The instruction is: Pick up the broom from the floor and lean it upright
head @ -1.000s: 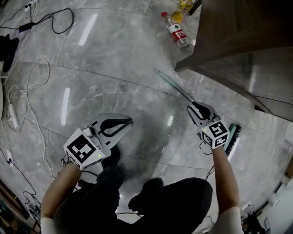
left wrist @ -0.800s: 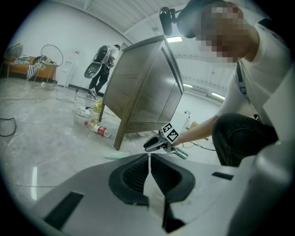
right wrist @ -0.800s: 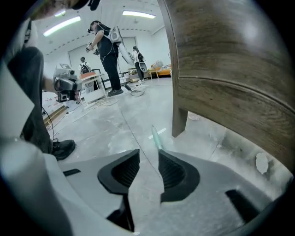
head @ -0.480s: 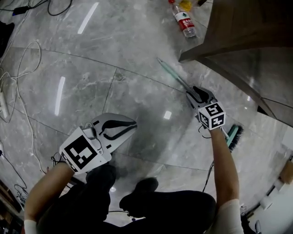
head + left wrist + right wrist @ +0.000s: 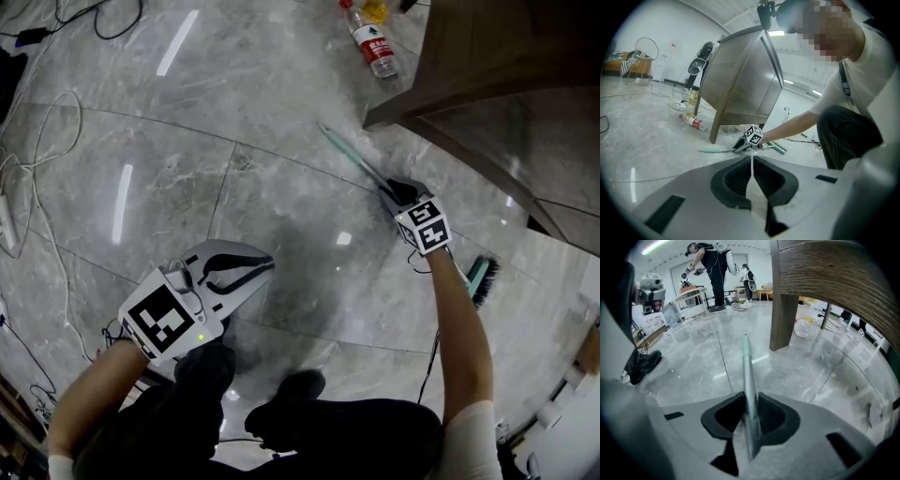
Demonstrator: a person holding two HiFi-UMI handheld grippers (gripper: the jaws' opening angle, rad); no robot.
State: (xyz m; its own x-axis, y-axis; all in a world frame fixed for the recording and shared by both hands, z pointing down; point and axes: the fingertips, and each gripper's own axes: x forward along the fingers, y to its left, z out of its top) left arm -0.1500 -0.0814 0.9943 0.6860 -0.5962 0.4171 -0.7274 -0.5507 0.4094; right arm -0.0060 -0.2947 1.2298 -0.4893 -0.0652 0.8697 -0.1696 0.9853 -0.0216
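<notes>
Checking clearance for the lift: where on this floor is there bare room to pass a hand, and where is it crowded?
Bare floor lies between the cables at left and the broom handle. It is crowded at right, where the broom runs close beside the cabinet leg, with a bottle near.

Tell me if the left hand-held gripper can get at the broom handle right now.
Probably yes: only bare floor lies between the left hand-held gripper and the broom handle. Its shut jaws would have to open first.
</notes>
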